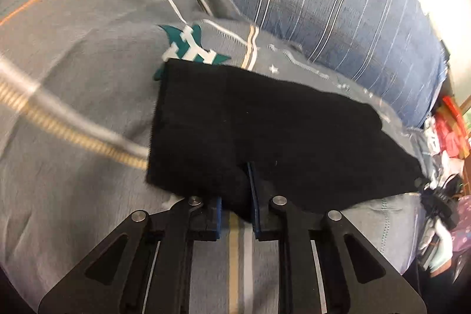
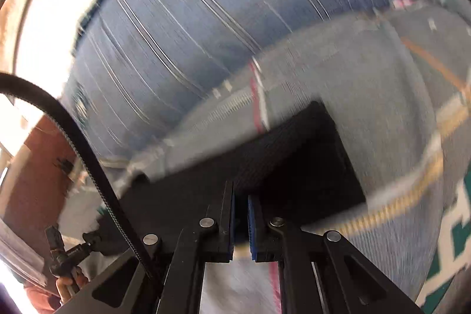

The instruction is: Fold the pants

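Left wrist view. The left gripper (image 1: 235, 190) sits at the bottom centre of the frame. Its blue-padded fingers (image 1: 253, 196) are drawn in to a narrow gap and pinch a bunched fold at the near edge of the black pants (image 1: 265, 131). The pants lie spread across a grey bedspread (image 1: 73, 64), reaching from the frame centre toward the right edge. Their far left corner overlaps a teal-and-white emblem (image 1: 191, 46) printed on the bedspread. Orange, white and beige stripes cross the bedspread at left. Behind the pants, a blue striped quilt (image 1: 338, 5) is heaped along the far side. At the right edge, the other gripper (image 1: 438, 203) shows small and dark against the far end of the pants, with a gloved hand just below it; its jaw state cannot be told from this view. Colourful clutter (image 1: 450, 125) lies beyond the bed at the right edge.

Right wrist view. The frame is motion-blurred. The right gripper (image 2: 241, 217) has its blue-padded fingers (image 2: 253, 225) nearly together, clamped on the near edge of the black pants (image 2: 294, 167). The pants extend forward and to the right over the grey bedspread (image 2: 353, 78). The blue striped quilt (image 2: 191, 34) fills the upper frame. A black ribbed cable (image 2: 88, 155) arcs across the left side. At lower left, the left gripper (image 2: 76, 250) shows in part, against the pants' edge.
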`<state>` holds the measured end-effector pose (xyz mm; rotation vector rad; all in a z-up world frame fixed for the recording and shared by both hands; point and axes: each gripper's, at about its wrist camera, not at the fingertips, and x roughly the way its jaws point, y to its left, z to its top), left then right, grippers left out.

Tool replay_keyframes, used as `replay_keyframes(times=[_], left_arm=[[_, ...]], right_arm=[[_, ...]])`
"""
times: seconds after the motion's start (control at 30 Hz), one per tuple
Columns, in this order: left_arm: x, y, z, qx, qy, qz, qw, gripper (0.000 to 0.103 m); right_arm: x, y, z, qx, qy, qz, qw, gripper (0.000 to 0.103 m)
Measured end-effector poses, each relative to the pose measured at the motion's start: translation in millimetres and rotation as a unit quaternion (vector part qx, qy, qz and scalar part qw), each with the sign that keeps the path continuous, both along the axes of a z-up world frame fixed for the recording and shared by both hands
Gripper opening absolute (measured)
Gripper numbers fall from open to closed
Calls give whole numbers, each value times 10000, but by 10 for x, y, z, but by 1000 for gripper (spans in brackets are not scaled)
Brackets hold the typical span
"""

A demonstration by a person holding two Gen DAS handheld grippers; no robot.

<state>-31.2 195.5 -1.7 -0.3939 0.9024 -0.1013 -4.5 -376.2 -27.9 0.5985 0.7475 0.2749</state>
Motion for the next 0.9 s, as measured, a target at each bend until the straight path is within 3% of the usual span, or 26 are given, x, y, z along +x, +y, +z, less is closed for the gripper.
replay_keyframes(times=[0.1,0.3,0.37,0.5,0.63,0.77,0.9], left_arm=[[-142,77,125,104,46,246,9996,38],[-332,97,506,285,-296,331,9986,41],[-350,23,608,300,-405,163,9986,49],[-209,-314,793,47,-646,-409,9971,58],[138,-884,844,-13,-590,-1112,9920,59],[442,-1498,835,131,-589,-1870,9805,59],[747,-2133,714,59,-350,-2683,9627,59]], right_arm=[[-69,-75,-76,257,41,-77,9996,7],[-151,-145,124,-309,78,-391,9987,33],[-206,-198,174,-364,15,-501,9981,41],[-216,-363,223,-406,-11,-781,9961,42],[-107,-492,317,-522,-35,-845,9950,42],[3,-474,456,-773,-99,-649,9948,42],[108,-500,402,-892,64,-542,9945,42]])
